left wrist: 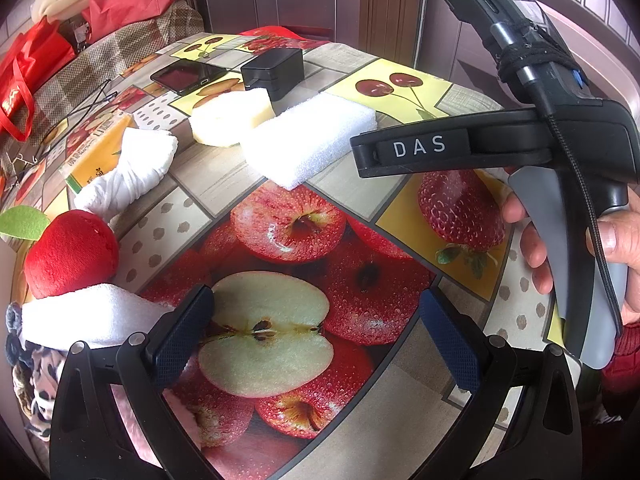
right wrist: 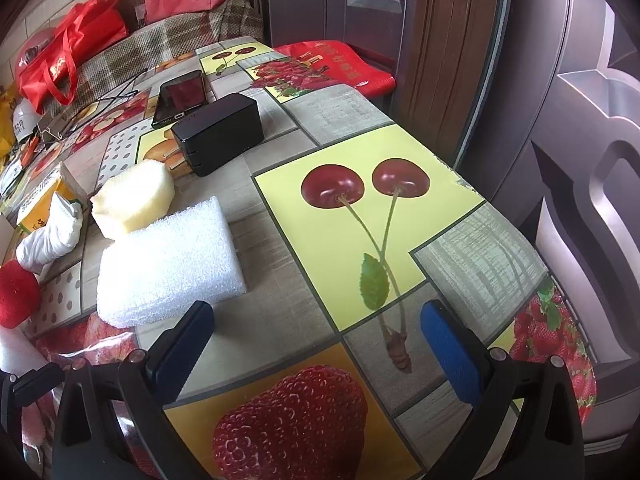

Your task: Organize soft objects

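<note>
On the fruit-print tablecloth (left wrist: 392, 408) lie a large white foam block (left wrist: 308, 140) (right wrist: 168, 264), a pale yellow sponge (left wrist: 230, 118) (right wrist: 134, 202), a rolled white cloth (left wrist: 132, 172) (right wrist: 50, 230), a red plush apple (left wrist: 70, 254) (right wrist: 16, 294) with a green leaf, and a smaller white foam piece (left wrist: 88, 314) at the near left. My left gripper (left wrist: 318, 344) is open above the printed halved apple, its left finger close to the smaller foam piece. My right gripper (right wrist: 316, 350) is open with nothing between its fingers; its left finger (right wrist: 182, 354) is just in front of the large block.
A black charger box (left wrist: 274, 70) (right wrist: 218, 134), a phone (left wrist: 186, 74) (right wrist: 180, 96) and a yellow carton (left wrist: 98, 146) sit at the back of the table. Red bags (left wrist: 28, 72) (right wrist: 66, 48) lie on a checked seat behind. A hand (left wrist: 616, 248) holds the right gripper's handle. Doors stand to the right.
</note>
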The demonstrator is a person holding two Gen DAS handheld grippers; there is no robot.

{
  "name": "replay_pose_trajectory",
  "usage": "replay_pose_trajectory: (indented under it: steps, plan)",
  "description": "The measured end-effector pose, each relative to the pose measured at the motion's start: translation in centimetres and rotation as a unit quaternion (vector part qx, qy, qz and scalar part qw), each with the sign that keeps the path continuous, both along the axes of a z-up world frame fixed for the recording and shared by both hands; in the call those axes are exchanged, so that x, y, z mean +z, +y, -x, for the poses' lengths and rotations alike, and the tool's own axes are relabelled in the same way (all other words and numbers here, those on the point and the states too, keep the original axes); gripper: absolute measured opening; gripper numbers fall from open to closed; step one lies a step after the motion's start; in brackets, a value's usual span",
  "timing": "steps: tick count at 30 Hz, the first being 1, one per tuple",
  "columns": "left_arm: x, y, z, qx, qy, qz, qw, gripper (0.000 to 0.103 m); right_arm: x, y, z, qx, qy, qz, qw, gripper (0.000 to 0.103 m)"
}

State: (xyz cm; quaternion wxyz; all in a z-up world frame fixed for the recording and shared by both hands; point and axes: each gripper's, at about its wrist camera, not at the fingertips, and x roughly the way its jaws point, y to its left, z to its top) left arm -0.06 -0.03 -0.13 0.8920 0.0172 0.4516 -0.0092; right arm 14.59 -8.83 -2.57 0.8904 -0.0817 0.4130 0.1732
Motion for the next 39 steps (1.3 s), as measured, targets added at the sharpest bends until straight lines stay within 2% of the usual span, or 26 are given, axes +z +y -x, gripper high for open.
replay_pose_trajectory:
  steps: [5,39]
  plan:
    - [0.0,-0.3,-0.3,-0.016,-0.002,-0.004,0.9999,0.102,0.0,-0.1,-0.1,0.000,0.000,0.000,1.000,0.103]
    - [0.3,-1.1,-0.4,-0.017,-0.002,-0.004,0.9999,0.102,0.0,0.0,0.0,0.001,0.000,-0.001,1.000,0.103]
